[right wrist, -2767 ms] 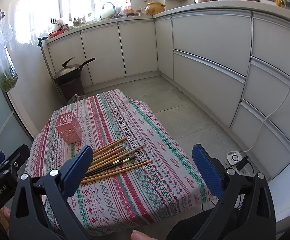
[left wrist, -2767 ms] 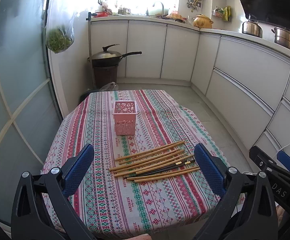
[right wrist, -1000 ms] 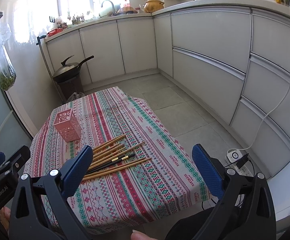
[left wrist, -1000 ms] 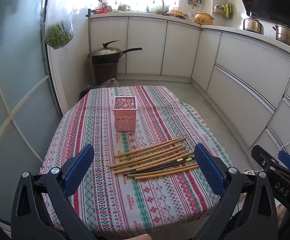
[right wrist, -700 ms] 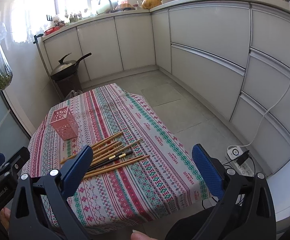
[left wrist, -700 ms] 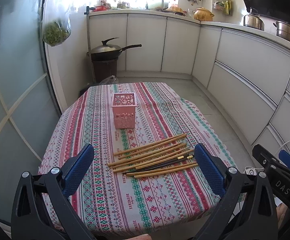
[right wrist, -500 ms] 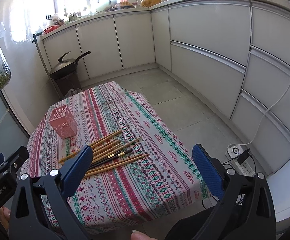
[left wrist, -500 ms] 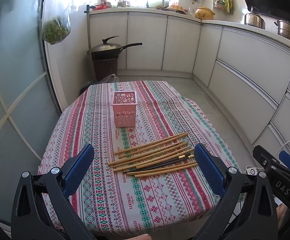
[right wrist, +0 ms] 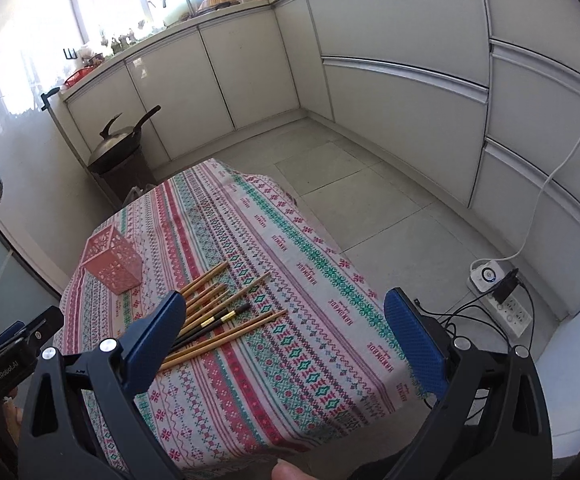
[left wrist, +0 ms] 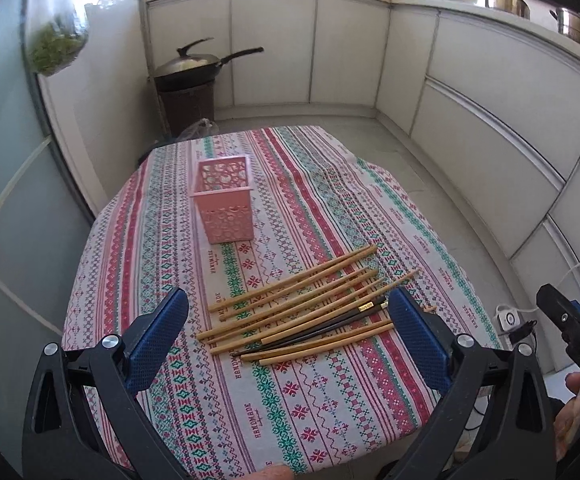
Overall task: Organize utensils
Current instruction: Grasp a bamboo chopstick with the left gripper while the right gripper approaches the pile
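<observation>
Several wooden chopsticks and a dark one lie side by side on the patterned tablecloth, near the table's front. Behind them stands an empty pink perforated holder, upright. My left gripper hangs open above the front of the table, with the chopsticks between its blue pads but farther off. In the right wrist view the chopsticks and the pink holder lie to the left, and my right gripper is open over the tablecloth, holding nothing.
A covered wok sits on a dark stand behind the table. White cabinets run along the back and right. A power strip with cables lies on the floor at the right. A bag of greens hangs at the left.
Both grippers have moved forward and tilted down toward the table, so the chopsticks and holder look larger. Nothing on the table has moved.
</observation>
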### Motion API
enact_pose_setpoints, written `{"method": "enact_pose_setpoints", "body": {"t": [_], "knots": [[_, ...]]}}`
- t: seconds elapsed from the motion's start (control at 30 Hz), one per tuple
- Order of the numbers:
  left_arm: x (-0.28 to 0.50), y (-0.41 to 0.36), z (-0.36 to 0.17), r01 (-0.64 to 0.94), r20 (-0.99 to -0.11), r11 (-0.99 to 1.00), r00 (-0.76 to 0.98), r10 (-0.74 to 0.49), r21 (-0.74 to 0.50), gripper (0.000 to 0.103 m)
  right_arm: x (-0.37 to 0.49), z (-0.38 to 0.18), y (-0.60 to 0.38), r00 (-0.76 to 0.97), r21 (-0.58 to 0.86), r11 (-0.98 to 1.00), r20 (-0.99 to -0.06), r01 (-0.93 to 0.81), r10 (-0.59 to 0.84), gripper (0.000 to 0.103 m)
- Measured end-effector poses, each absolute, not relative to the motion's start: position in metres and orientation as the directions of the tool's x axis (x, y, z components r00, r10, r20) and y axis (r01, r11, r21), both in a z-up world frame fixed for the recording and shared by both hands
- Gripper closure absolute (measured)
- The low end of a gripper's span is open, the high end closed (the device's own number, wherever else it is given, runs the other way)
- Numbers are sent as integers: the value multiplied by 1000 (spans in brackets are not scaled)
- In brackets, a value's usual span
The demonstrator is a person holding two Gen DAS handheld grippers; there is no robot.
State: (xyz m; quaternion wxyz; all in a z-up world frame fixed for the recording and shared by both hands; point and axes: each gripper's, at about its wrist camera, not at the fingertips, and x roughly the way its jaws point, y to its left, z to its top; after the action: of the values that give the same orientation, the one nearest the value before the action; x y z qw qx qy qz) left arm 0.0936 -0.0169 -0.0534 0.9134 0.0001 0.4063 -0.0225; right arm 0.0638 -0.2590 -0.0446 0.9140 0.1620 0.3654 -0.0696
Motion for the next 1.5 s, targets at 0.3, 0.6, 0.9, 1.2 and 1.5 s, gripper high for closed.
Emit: {"method": "enact_pose_setpoints", "body": {"t": [0.3, 0.6, 0.9, 1.2, 1.5], "knots": [[210, -93, -110, 321, -918, 947, 382, -105, 25, 7, 95, -91, -278, 644, 278, 927, -763, 250, 55, 7], [295, -108, -164, 366, -988, 930, 156, -11, 48, 23, 117, -125, -292, 535, 370, 882, -827, 290, 171, 7], [311, -106, -187, 407, -994, 908, 92, 63, 96, 42, 127, -147, -295, 460, 412, 850, -856, 329, 237, 7], [318, -115, -200, 457, -996, 887, 81, 34, 68, 50, 131, -149, -294, 444, 397, 855, -866, 333, 229, 7], [319, -87, -197, 403, -987, 915, 140, -75, -13, 91, 136, -156, -293, 417, 357, 855, -889, 377, 188, 7]]}}
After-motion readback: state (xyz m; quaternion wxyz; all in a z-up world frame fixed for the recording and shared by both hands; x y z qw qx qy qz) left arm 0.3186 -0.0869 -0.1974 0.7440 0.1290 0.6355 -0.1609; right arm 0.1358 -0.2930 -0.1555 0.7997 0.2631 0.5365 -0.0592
